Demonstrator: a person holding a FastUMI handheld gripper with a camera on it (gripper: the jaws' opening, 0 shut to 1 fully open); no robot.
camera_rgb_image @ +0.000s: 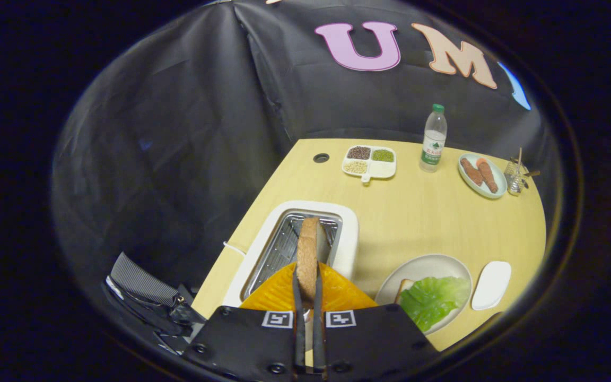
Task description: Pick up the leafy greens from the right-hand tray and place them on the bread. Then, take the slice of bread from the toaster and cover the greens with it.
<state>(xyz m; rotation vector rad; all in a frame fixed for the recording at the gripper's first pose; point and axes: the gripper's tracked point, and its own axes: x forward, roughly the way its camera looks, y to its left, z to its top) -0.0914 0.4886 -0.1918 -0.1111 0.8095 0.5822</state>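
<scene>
Black cloth [189,122] is hanging in folds behind a pale wooden table [422,223], its far edge lying in shadow.

The gripper [307,286] fingers pinch the bread slice [308,254] standing in the toaster [349,233] slot, its walls close on both sides. Bare table [422,223] lies between toaster and plate [422,265]; the bottle [434,138] stands well apart.

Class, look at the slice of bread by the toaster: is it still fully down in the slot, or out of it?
Out, held on edge. The claw is shut on the bread slice, above the toaster slot.
</scene>
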